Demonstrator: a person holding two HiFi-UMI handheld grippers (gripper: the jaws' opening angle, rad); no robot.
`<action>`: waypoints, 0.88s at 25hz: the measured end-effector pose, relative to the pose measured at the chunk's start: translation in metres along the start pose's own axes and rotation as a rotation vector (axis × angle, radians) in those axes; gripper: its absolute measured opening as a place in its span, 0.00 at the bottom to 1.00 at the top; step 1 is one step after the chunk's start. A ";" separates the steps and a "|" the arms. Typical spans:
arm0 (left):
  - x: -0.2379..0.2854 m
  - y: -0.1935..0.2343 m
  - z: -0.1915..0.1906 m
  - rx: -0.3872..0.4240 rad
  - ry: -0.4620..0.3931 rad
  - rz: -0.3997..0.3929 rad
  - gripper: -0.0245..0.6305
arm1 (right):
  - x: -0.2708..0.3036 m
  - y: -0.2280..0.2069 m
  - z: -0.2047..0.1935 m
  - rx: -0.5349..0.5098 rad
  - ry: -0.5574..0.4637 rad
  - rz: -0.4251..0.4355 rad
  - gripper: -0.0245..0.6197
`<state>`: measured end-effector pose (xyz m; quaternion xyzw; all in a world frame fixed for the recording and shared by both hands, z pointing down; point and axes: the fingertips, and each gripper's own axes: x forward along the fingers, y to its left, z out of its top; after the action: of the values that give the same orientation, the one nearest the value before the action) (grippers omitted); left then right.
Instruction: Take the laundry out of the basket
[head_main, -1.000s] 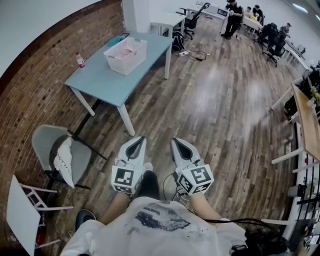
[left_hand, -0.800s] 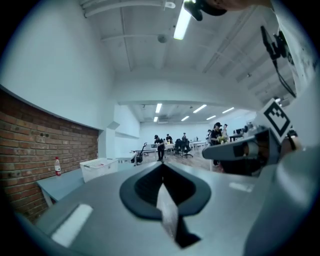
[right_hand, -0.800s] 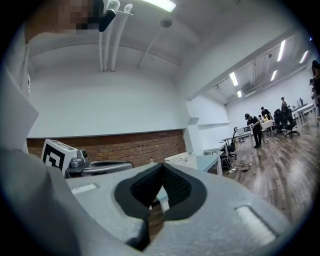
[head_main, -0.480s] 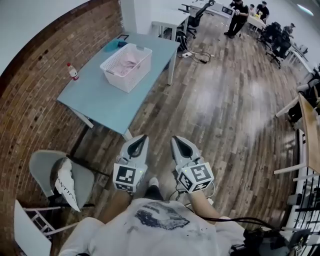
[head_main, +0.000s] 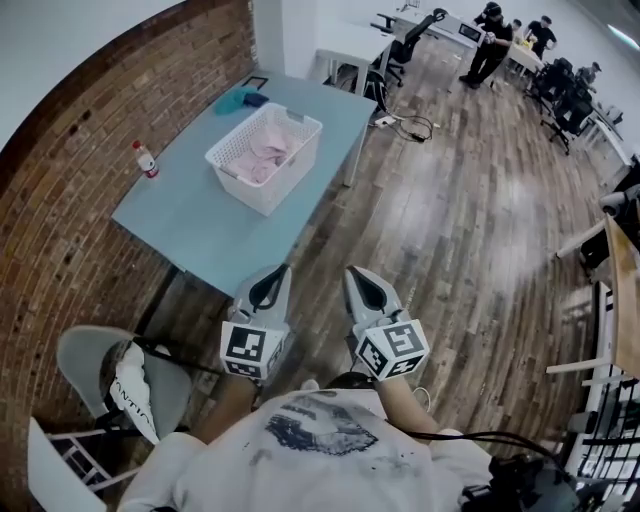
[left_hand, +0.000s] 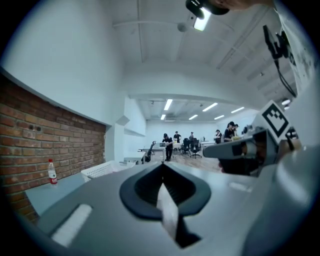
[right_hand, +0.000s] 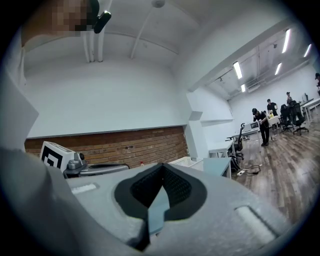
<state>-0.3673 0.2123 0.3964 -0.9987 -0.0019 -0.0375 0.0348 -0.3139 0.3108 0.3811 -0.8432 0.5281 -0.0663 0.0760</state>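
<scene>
left gripper (head_main: 277, 272) clenched, empty | right gripper (head_main: 357, 273) clenched, empty | basket (head_main: 262, 198) ahead, well apart

One basket (head_main: 258, 192), one bottle (head_main: 146, 160), one table (head_main: 195, 220), two claws (head_main: 284, 269) (head_main: 351, 271).

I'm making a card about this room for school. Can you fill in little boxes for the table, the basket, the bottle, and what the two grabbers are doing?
table: blue table beside the brick wall
basket: white basket standing on the table
laundry: pink laundry inside the basket, not taken out yet
bottle: small bottle upright on the table, apart from the basket
left gripper: jaws together, holding nothing, not at the basket
right gripper: jaws together, holding nothing, not at the basket
</scene>
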 end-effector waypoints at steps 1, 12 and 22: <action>0.005 0.009 -0.002 -0.022 0.000 0.010 0.02 | 0.010 -0.002 0.001 0.007 0.001 0.008 0.04; 0.075 0.073 -0.009 -0.024 0.005 0.171 0.02 | 0.114 -0.053 0.003 0.009 0.021 0.159 0.04; 0.214 0.131 -0.009 -0.053 0.088 0.372 0.02 | 0.250 -0.154 0.022 0.034 0.113 0.370 0.04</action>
<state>-0.1542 0.0810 0.4123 -0.9798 0.1852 -0.0739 0.0147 -0.0660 0.1536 0.3978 -0.7251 0.6764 -0.1076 0.0713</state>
